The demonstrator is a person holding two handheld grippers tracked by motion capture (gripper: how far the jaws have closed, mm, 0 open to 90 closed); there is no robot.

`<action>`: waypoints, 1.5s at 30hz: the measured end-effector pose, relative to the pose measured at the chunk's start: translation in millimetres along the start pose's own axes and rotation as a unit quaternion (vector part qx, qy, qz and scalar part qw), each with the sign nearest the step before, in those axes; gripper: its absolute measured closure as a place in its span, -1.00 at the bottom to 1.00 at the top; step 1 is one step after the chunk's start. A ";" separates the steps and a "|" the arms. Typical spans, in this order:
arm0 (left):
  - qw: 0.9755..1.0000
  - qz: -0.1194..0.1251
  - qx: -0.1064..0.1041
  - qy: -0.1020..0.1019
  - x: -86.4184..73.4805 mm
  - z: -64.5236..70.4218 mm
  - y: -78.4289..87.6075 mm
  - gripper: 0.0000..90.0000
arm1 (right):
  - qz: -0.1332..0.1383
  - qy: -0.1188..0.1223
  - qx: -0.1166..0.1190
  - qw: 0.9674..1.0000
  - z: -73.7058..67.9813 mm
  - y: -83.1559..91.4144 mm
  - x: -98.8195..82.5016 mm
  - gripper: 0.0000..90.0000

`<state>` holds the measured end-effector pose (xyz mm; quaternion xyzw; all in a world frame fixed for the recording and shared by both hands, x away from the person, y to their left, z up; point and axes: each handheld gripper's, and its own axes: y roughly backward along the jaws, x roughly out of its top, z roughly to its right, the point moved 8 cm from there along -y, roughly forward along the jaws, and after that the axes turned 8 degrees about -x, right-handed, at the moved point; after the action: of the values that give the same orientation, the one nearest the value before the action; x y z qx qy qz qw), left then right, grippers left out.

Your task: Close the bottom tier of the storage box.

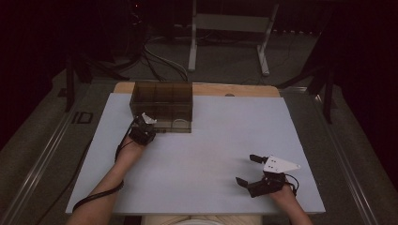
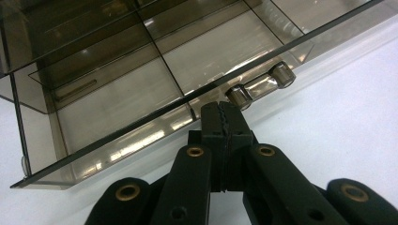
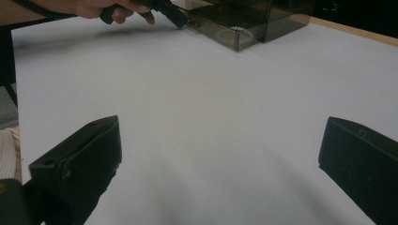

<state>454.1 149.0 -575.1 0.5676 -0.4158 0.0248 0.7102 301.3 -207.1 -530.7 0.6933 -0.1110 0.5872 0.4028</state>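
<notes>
A smoky see-through box [image 1: 162, 101] with inner dividers stands at the back left of the white table [image 1: 206, 150]. Its low drawer [image 1: 171, 125] sticks out a little at the front. My left gripper [image 1: 151, 130] is shut at the drawer's front. In the left gripper view its tips [image 2: 224, 111] meet just beside the clear bar handle [image 2: 260, 84], and nothing shows between them. The box [image 2: 141, 56] looks empty inside. My right gripper [image 1: 246, 169] rests near the front right of the table, open wide, with bare table between its jaws [image 3: 220, 154]. The right gripper view shows the box [image 3: 239, 23] and the left gripper [image 3: 169, 11] far off.
A wooden table edge [image 1: 234, 89] runs behind the white sheet. Beyond it are cables on the floor [image 1: 159, 61] and a metal stand [image 1: 230, 28]. Bare white surface spreads between the two grippers.
</notes>
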 end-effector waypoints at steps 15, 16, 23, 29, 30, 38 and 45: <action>1.000 -0.002 0.004 -0.003 4.7 -3.9 -3.0 1.00 | 0.000 0.000 0.000 1.000 -0.3 0.1 -0.1 -1.00; 1.000 -0.002 0.004 -0.003 4.7 -3.9 -3.0 1.00 | 0.000 0.001 0.000 1.000 -0.3 0.0 -0.1 -1.00; 1.000 0.001 0.002 0.000 8.2 -5.2 -5.0 1.00 | 0.000 0.001 0.000 1.000 -0.3 0.0 -0.1 -1.00; 1.000 0.003 0.004 -0.003 10.6 -5.7 -5.8 1.00 | 0.000 0.001 0.000 1.000 -0.5 0.0 -0.2 -1.00; 1.000 0.003 0.004 -0.003 10.6 -5.7 -5.8 1.00 | 0.000 0.001 0.000 1.000 -0.5 0.0 -0.2 -1.00; 1.000 0.003 0.006 -0.002 12.6 -8.4 -5.2 1.00 | -0.001 0.002 0.001 1.000 -0.6 -0.1 -0.3 -1.00; 1.000 0.002 0.008 -0.004 14.5 -9.5 -6.3 1.00 | -0.001 0.001 0.000 1.000 -0.6 -0.1 -0.4 -1.00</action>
<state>472.1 148.3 -571.2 0.5725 -0.4193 0.0272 0.7041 300.8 -206.7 -531.1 0.6927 -0.1095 0.5877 0.4034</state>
